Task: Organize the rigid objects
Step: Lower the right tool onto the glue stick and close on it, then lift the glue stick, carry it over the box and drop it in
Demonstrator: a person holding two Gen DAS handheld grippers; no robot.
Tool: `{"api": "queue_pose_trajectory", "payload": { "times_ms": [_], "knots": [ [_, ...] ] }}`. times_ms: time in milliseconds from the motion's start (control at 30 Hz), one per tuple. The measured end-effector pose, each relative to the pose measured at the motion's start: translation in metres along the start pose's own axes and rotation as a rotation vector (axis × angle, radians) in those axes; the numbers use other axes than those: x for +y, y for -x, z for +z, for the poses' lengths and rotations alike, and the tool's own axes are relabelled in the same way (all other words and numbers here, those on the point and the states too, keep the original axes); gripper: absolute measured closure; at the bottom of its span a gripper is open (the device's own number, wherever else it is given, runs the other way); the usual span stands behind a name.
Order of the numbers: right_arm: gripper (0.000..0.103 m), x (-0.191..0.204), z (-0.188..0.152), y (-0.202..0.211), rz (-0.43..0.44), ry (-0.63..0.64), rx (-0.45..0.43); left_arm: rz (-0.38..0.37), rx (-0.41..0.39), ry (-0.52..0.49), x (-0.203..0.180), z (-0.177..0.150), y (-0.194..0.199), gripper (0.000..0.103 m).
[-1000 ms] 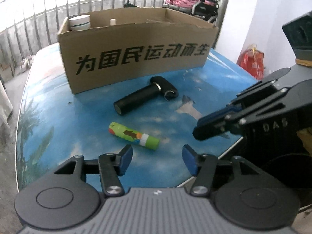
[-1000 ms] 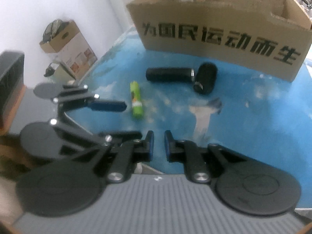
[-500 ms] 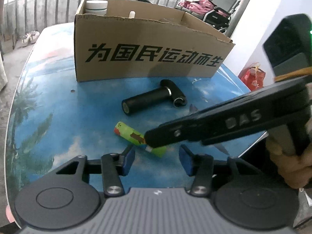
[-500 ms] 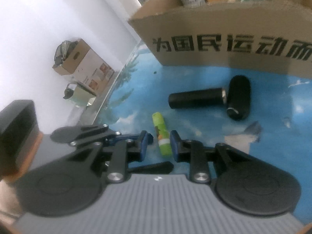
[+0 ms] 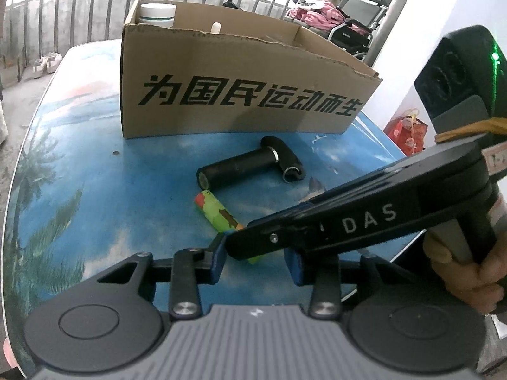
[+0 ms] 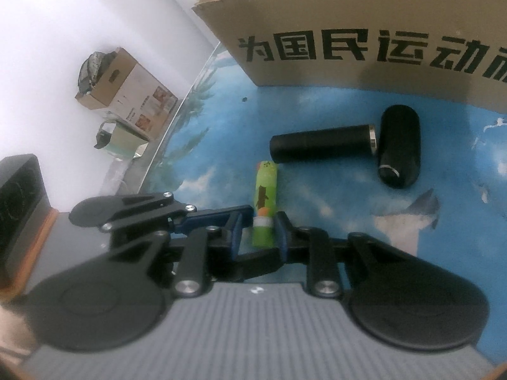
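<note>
A lived-in home balcony: a grey barred railing at 12 o'clock, pale shoes on the floor at 10 o'clock, pink laundry heaped on a black wheelchair at 1 o'clock, a small brown appliance carton against the white wall.

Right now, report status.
Right claw open, straddling green tube on table. Left claw open, empty. Black T-shaped tool just beyond.
</note>
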State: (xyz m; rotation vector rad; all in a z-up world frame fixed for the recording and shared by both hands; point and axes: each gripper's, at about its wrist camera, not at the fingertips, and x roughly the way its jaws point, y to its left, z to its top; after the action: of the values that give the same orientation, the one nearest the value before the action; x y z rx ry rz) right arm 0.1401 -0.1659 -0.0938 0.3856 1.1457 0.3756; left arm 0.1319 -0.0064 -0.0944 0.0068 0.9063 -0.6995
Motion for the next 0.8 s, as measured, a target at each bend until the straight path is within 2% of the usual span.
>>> {"api": "queue_pose_trajectory", "payload": {
  "times_ms": [433,800],
  "knots": [
    [0.083,0.014,-0.005,0.018,-0.022,0.036,-0.047,0.009,-0.047,-0.033,-0.012,0.000,0.020,0.063],
    [0.084,0.023,-0.003,0.071,-0.016,0.082,-0.177,0.025,-0.161,-0.107,-0.045,0.025,0.051,0.063]
  ]
}}
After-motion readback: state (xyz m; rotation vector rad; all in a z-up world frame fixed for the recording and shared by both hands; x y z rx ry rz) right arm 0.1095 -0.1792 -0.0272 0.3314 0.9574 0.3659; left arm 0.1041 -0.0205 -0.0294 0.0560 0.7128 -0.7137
